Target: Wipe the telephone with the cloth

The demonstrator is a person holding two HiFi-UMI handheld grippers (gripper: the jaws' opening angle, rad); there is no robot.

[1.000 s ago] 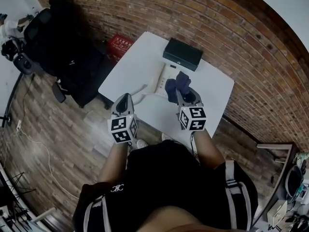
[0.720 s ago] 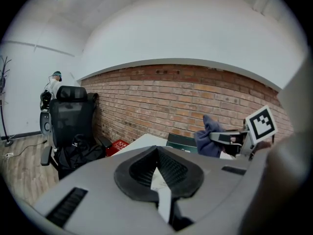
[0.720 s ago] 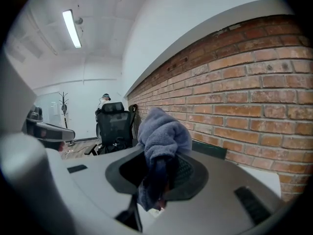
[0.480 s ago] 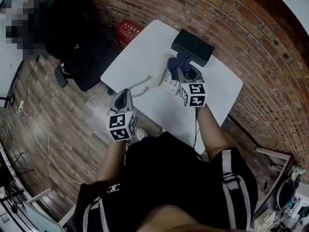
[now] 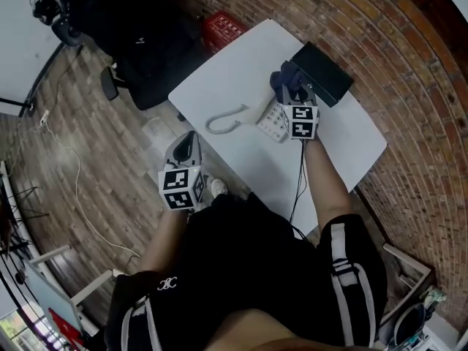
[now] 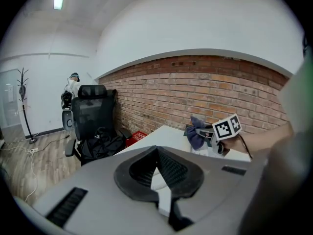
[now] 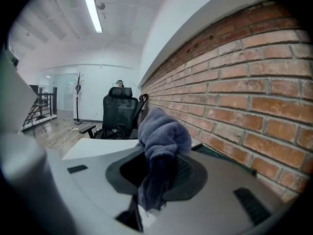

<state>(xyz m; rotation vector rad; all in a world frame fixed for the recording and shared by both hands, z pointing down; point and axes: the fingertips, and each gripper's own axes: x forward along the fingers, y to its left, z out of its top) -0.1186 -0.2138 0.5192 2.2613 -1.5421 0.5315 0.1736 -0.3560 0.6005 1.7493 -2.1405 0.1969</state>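
Cloth [image 7: 164, 136] inside right claw [image 7: 156, 173] (just above telephone [image 5: 272, 123])

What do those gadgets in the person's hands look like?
Both are grey, tapering handheld tools. The left gripper and the right gripper each carry a white cube printed with black square markers, and have black ribbed jaw pads. A thin black cable runs from the right one along the forearm. The person wears a black short-sleeved top with pale stripes.

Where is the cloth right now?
In the head view, the cloth is clamped in the right gripper at the far end of the telephone, right beside the black box on the white table.
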